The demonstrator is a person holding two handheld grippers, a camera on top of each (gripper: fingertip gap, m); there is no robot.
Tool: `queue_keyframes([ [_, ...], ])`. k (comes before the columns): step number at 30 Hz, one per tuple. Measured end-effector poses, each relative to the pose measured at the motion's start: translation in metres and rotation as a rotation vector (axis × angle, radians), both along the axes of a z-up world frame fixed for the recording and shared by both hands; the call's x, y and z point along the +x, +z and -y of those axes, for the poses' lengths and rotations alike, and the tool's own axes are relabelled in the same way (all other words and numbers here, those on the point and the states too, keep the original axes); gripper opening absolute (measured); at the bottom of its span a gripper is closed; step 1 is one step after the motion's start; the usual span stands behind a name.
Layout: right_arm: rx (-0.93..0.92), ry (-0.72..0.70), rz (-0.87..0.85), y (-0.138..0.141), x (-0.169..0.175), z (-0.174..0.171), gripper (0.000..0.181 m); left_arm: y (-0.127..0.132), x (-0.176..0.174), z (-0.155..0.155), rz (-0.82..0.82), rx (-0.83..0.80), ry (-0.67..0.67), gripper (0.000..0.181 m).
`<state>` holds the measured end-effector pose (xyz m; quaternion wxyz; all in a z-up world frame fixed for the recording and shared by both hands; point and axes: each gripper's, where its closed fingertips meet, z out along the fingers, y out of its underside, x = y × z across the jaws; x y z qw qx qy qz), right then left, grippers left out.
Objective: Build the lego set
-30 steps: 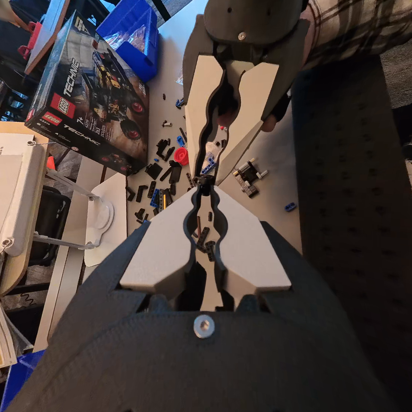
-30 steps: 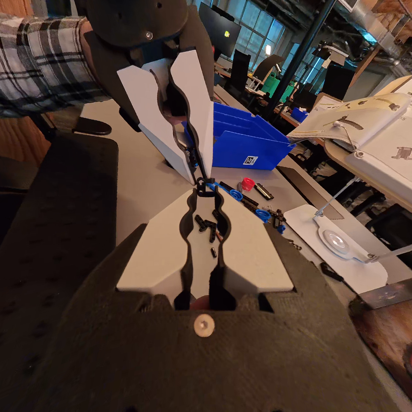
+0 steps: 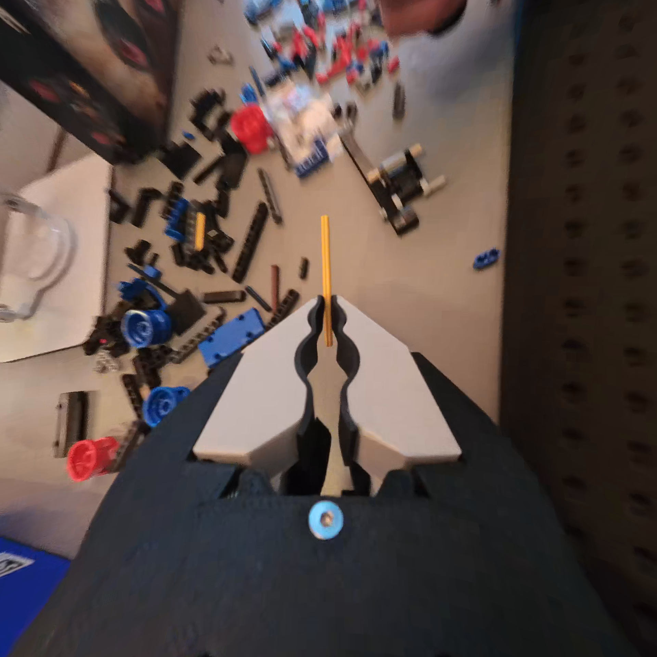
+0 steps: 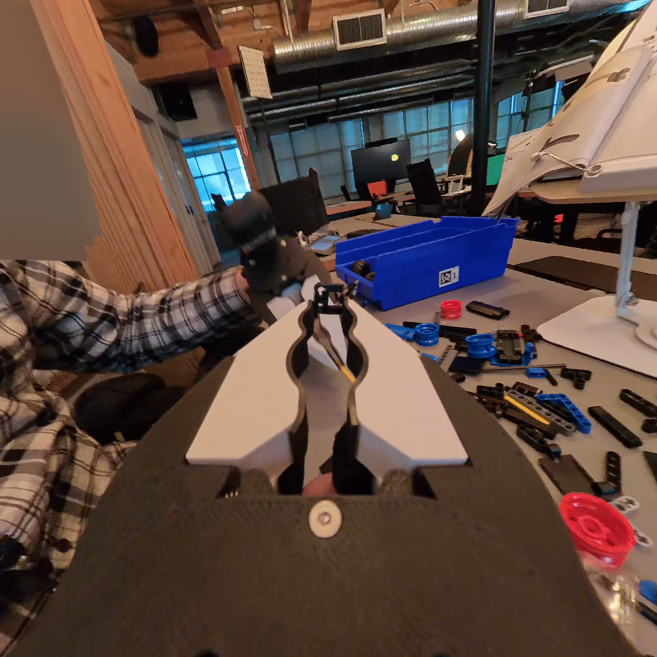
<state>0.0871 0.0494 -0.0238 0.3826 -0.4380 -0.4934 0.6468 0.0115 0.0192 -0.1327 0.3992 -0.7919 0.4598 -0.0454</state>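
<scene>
My left gripper is shut on a long yellow axle. The axle sticks out forward, above the grey table. This view is blurred by motion. My right gripper is shut on a small black frame piece and holds it in the air. Behind it a gloved hand holds the left gripper, and the yellow axle shows through the gap between my right fingers. Loose black, blue and red parts lie across the table. A small built assembly lies to their right.
A blue bin stands at the back. An instruction booklet sits on a white stand at the right. The set's box is at the upper left. A dark mat runs along the table's edge. A red wheel hub lies close by. About 15 cm separates my left fingertips from my right. From either gripper's tips it is about 20 cm to the red wheel hub.
The two grippers met tip to tip at a small black piece; now they are apart. The left holds a yellow axle over the parts. The right has risen and still holds the black piece.
</scene>
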Motion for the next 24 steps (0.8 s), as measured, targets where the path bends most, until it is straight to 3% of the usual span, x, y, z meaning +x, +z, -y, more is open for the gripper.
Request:
queue_keyframes([
  [4,0.088,-0.031,0.036,-0.008,-0.005,0.003,0.014,0.048,0.012,-0.002,0.089,0.126,-0.001,0.002],
  [6,0.143,-0.062,0.051,-0.012,-0.007,0.003,0.014,0.060,0.019,-0.001,0.092,0.150,-0.018,0.002],
  [24,0.196,-0.072,0.075,-0.014,-0.007,0.007,0.014,0.078,0.032,0.000,0.043,0.238,-0.042,0.002],
])
